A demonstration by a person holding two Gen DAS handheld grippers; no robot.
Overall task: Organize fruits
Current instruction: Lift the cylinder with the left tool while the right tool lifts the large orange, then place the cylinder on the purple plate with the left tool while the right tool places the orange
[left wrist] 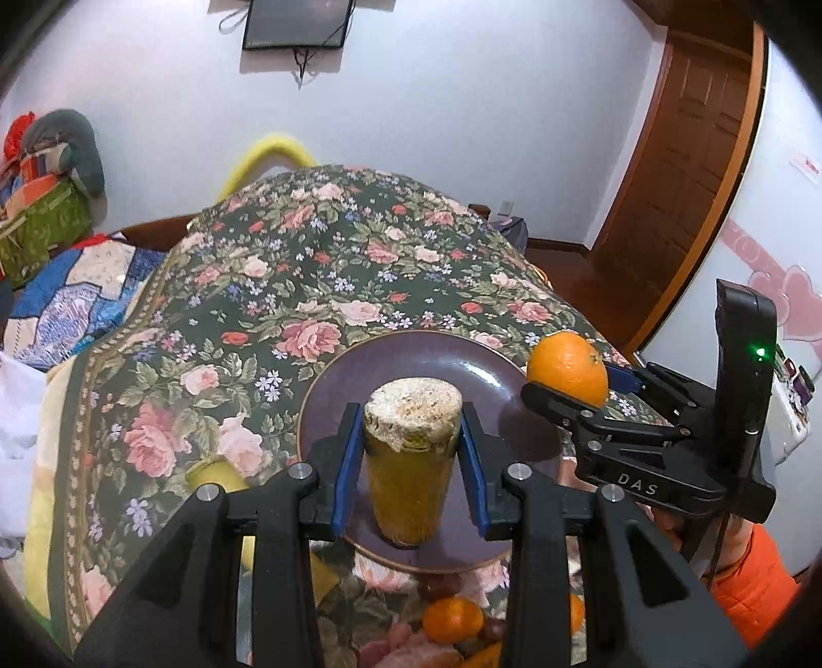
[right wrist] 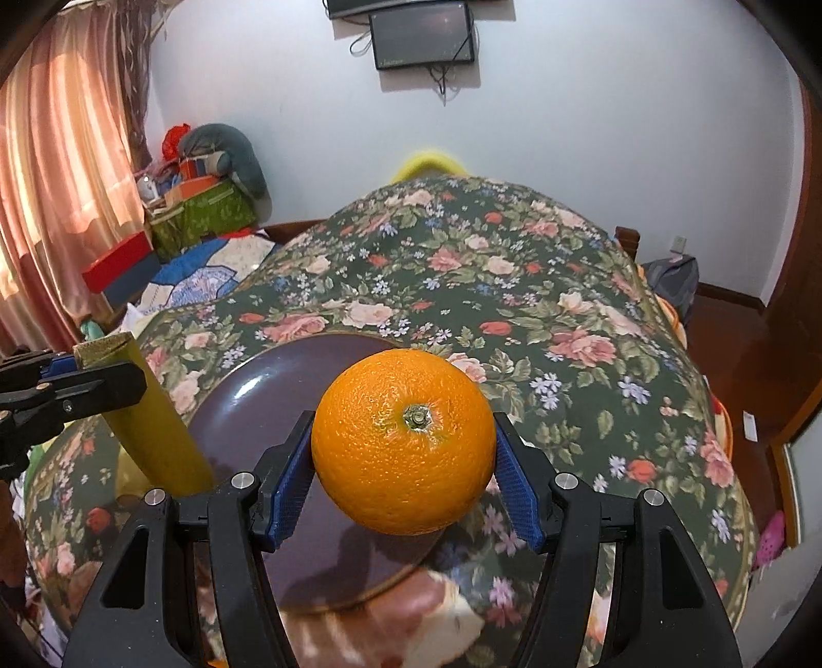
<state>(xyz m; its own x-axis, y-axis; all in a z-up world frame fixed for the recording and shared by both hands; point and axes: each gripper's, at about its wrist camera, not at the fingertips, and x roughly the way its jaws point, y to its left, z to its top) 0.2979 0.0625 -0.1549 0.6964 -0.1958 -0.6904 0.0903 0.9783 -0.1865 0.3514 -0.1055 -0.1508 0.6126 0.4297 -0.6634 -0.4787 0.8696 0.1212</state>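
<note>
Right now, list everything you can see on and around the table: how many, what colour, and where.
Orange: one, bright orange, held in the air over the plate's right side.
Sugarcane piece: one, yellow-green with a pale cut end, held upright over the plate.
Plate: one, dark purple, on the tablecloth, nothing lying on it that I can see.
Small oranges: at least two, orange, near table edge below the plate.
Grapes: a few, dark red, beside the small oranges.
Tablecloth: one, dark green with pink roses.
Screen: one, black, on the wall.
Left tongs: black with blue pads, shut on the sugarcane.
Right tongs: black with blue pads, shut on the orange.
</note>
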